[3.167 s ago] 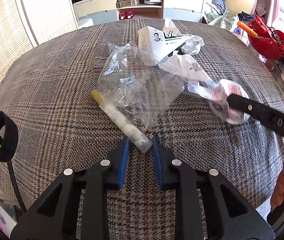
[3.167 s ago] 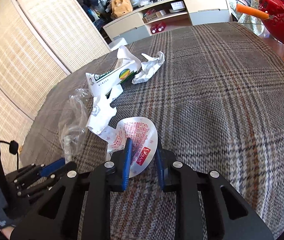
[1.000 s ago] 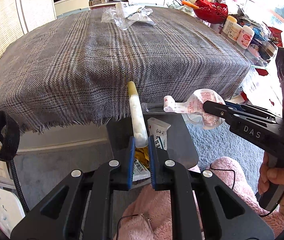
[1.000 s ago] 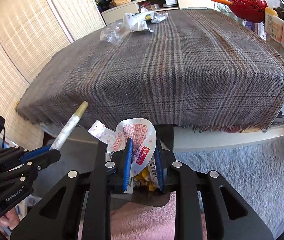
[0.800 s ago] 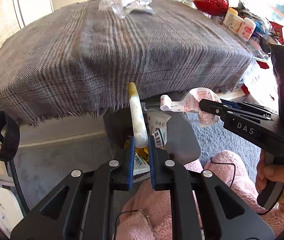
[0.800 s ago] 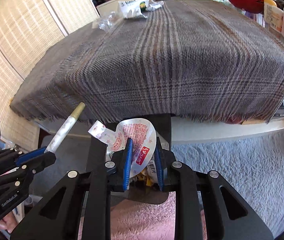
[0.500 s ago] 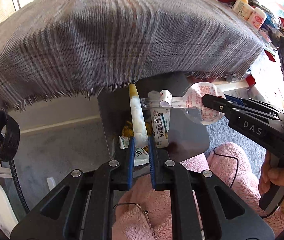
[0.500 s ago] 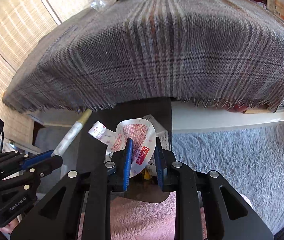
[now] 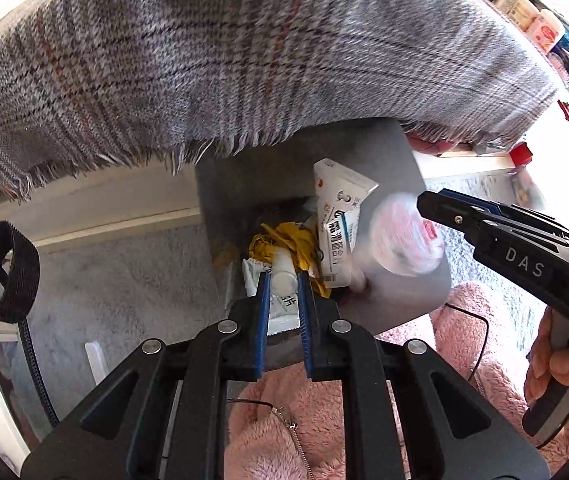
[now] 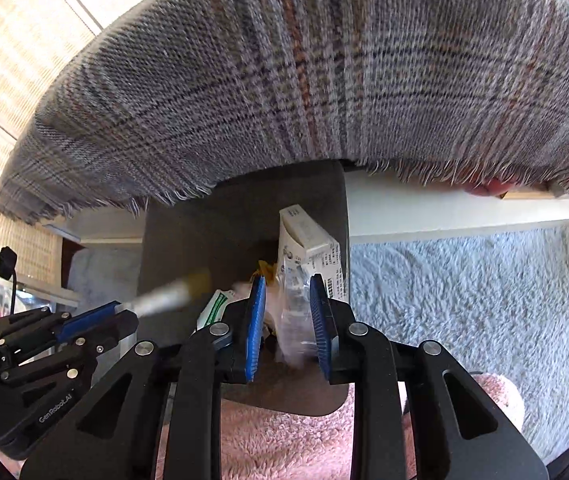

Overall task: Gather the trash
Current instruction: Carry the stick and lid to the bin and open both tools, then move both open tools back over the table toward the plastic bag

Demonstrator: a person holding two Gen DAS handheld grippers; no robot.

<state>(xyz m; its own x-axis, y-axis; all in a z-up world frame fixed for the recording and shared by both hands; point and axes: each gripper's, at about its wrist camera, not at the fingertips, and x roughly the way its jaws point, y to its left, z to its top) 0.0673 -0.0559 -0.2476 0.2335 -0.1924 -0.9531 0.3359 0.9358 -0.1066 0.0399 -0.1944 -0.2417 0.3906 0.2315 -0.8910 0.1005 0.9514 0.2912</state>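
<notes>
A table draped in a grey plaid cloth (image 9: 244,52) with a frayed fringe fills the upper frame, while below it a grey carpeted floor (image 10: 464,292) carries a dark grey bin (image 9: 404,168) at centre holding crumpled wrappers (image 9: 336,220).

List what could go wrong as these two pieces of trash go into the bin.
1. The wrapper shows blurred beside the right tool, near the right edge of the bin. Being light, it may drift out onto the carpet.
2. The tube at the left tool points toward the upright carton in the bin. It may catch there and stay propped instead of dropping in.
</notes>
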